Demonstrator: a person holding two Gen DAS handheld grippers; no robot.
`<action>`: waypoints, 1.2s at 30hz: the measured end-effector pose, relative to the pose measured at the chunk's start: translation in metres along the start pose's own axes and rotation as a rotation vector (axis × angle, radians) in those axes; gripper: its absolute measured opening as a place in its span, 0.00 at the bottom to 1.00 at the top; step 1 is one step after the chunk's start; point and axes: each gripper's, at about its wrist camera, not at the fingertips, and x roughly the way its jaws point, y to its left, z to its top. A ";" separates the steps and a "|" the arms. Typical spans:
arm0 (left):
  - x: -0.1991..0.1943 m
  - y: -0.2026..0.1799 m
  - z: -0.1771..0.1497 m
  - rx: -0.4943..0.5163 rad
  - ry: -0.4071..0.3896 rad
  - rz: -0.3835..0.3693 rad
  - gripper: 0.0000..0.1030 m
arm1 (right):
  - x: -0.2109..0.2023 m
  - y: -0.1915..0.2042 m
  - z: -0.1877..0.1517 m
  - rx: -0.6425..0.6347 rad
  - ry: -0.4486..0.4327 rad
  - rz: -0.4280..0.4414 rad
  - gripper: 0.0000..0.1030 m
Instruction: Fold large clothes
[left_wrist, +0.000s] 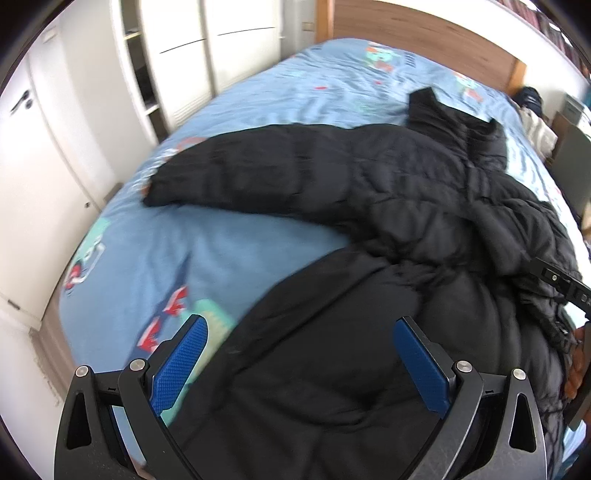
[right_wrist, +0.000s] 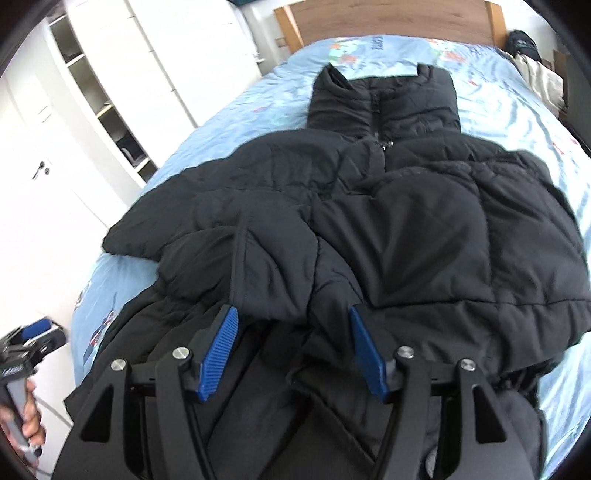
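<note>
Right gripper (right_wrist: 291, 350) nearest: jaws apart, folded sleeve cuff (right_wrist: 273, 280) between, unclamped. Left gripper (left_wrist: 299, 362) spread wide, empty, over hem. Jacket (right_wrist: 369, 221) on bed (left_wrist: 221, 240), collar far, long axis straight ahead.

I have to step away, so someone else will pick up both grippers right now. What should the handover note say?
Left gripper: open, nothing held, over the near part of the black puffer jacket.
Right gripper: open, pads either side of a fabric fold but not pressing it.
Jacket: on the blue bedsheet, collar toward the wooden headboard.
Done: one sleeve looks folded in across the body, seen from the right wrist; the other sleeve lies spread out sideways.
Left: fold in that sleeve, then fold the body.
</note>
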 end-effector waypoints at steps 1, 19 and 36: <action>0.001 -0.012 0.004 0.021 -0.005 -0.009 0.97 | -0.011 -0.004 0.000 -0.003 -0.021 -0.010 0.60; 0.115 -0.231 0.069 0.251 -0.005 -0.152 0.97 | -0.030 -0.128 0.013 0.101 -0.092 -0.299 0.60; 0.115 -0.182 0.052 0.266 0.034 -0.141 0.99 | -0.042 -0.124 -0.015 0.097 -0.063 -0.392 0.58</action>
